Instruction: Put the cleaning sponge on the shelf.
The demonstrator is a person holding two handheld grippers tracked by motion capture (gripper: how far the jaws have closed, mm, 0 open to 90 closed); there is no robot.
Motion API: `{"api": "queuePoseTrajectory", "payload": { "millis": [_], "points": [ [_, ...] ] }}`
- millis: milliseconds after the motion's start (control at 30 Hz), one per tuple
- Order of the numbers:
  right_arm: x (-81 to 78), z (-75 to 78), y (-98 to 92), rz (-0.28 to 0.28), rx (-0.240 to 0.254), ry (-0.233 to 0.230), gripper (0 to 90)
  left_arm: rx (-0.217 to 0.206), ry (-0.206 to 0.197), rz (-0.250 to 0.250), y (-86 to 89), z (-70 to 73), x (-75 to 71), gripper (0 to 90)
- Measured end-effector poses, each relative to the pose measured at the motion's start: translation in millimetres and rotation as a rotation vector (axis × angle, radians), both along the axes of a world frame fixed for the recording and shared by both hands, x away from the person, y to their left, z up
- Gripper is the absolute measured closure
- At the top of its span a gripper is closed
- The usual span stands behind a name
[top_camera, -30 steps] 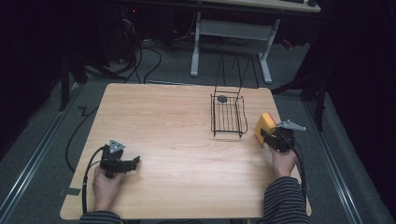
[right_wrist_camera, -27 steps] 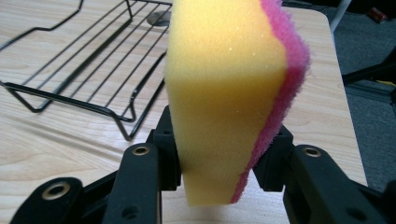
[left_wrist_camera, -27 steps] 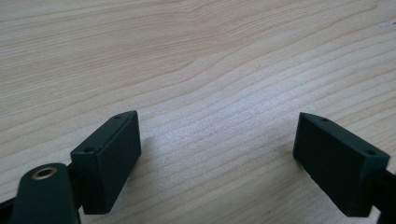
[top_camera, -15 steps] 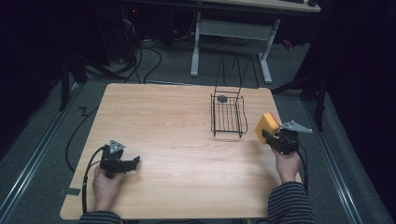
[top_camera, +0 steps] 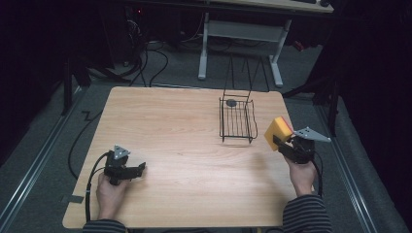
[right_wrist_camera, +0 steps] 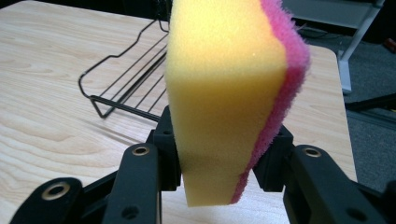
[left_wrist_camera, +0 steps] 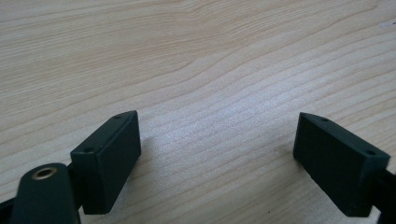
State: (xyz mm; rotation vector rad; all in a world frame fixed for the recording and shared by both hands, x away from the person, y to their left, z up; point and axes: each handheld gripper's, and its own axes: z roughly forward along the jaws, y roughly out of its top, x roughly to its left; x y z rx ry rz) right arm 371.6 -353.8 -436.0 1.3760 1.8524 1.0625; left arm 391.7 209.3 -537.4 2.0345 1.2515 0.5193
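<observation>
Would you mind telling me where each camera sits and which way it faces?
High view: above the person's side, looking forward and down at the table; forearms, left gripper, right gripper.
Left gripper view: on that gripper, facing bare tabletop; open fingers.
Right gripper view: on that gripper, facing the wire basket; fingers clamp the sponge.
Shared: high and right views show sponge and basket.

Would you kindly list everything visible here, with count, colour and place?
sponge: one, yellow with a pink layer, clamped in the right gripper above the table's right edge
wire basket: one, black, on the table right of centre, a small dark round object inside
table: one, light wood
white-legged desk: one, behind the table
right gripper: one, black, shut on the sponge
left gripper: one, black, jaws apart, low over the table near its front left
</observation>
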Motion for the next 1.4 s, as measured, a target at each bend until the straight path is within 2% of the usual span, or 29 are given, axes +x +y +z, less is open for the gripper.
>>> {"api": "queuePoseTrajectory", "payload": {
  "millis": [300, 800, 1167, 1400],
  "points": [
    [-11.0, 14.1, 12.8, 0.047, 0.004, -0.026, 60.5, 0.0, -0.002, 0.001, -0.2, -0.2, 0.0, 15.5],
    [-11.0, 29.7, 40.5, 0.122, -0.005, -0.043, 60.5, 0.0, 0.0, 0.0, 0.0, 0.0, 0.0, 15.5],
    [0.1, 42.1, 63.9, 0.175, 0.0, -0.046, 60.5, -0.001, 0.0, 0.0, 0.0, 0.0, 0.0, 15.5],
    [12.7, 45.2, 77.1, 0.188, -0.007, -0.038, 60.5, -0.001, -0.002, 0.0, -0.1, -0.2, 0.0, 15.5]
  ]
}}
